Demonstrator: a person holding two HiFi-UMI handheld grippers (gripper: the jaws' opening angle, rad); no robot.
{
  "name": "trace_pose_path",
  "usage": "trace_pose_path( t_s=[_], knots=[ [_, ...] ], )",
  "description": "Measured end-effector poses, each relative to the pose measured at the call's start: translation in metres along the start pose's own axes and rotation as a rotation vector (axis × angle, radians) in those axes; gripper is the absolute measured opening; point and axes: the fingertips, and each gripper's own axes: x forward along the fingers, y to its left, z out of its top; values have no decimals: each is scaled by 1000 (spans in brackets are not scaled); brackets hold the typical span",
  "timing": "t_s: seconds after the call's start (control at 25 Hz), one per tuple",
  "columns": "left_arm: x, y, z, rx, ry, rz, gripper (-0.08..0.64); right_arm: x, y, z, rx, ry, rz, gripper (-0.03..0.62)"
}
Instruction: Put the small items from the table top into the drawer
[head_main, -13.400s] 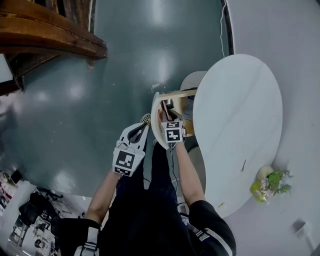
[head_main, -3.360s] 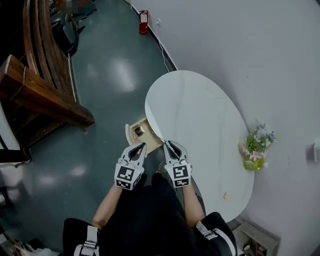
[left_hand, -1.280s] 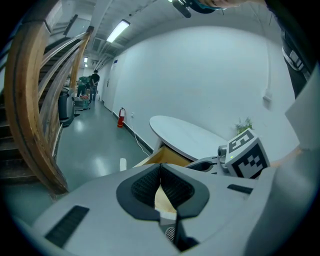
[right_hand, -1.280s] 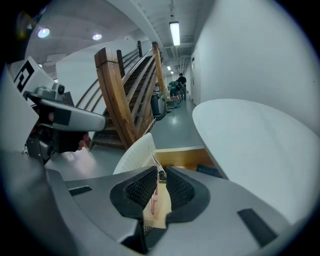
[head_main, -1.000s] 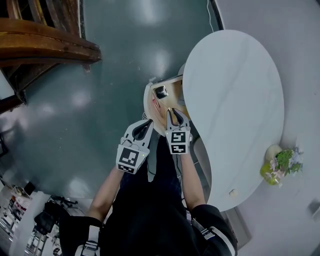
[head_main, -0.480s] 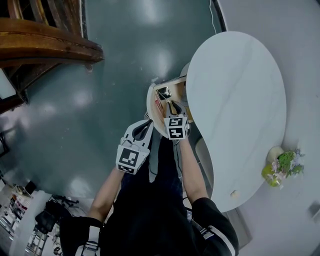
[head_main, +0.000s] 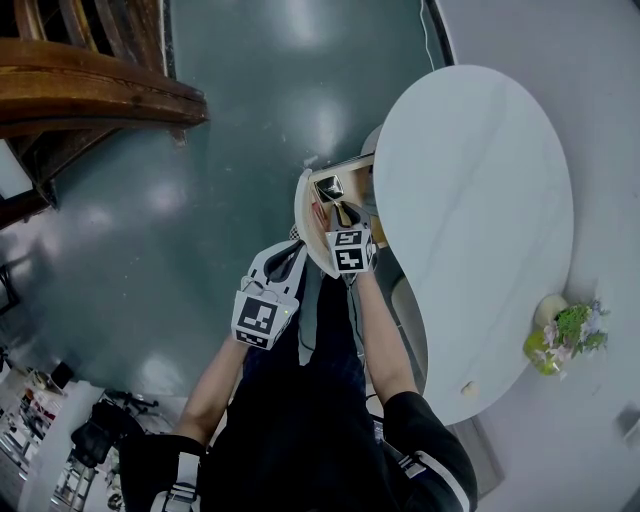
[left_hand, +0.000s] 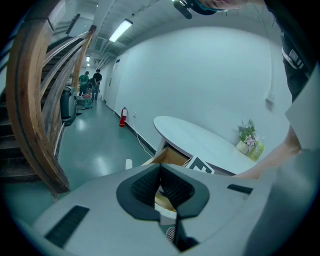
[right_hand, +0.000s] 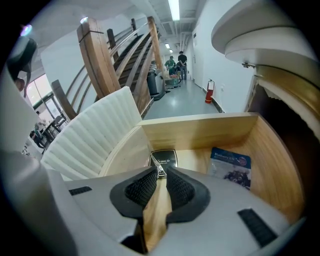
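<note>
Change: the right gripper has sunk into the open pale wooden drawer.
Right fingers: clenched on a small silvery metal item, just above the drawer floor.
Left gripper: fingers together, empty.
Meaning: release is probably next.

my right claw is grey, black ribbed pads, silvery metal piece, pale wood drawer, black sachet, blue packet, teal floor, white table

Matt wood, glossy floor
Drawer bare matt wood; tabletop smooth white; floor glossy; small metal piece shiny.
</note>
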Motion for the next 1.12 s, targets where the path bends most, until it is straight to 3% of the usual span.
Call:
trace_pose_path(
  t_s=[0.16,0.28,0.68,0.88,1.12],
  knots=[
    [1,0,1,1,2,-3,20,0,3,3,9,-17,38,91],
    [2,1,2,2,5,-5,20,1,5,6,11,-19,51,150],
    [-3,-9,9,20,-6,-13,20,-18,1,6,11,-32,36,152],
    [-8,-16,14,32,-17,-17,20,-42,4,12,18,-80,8,74],
    [-19,-25,26,50,-39,-12,20,-84,11,31,24,-167,4,46]
  ],
)
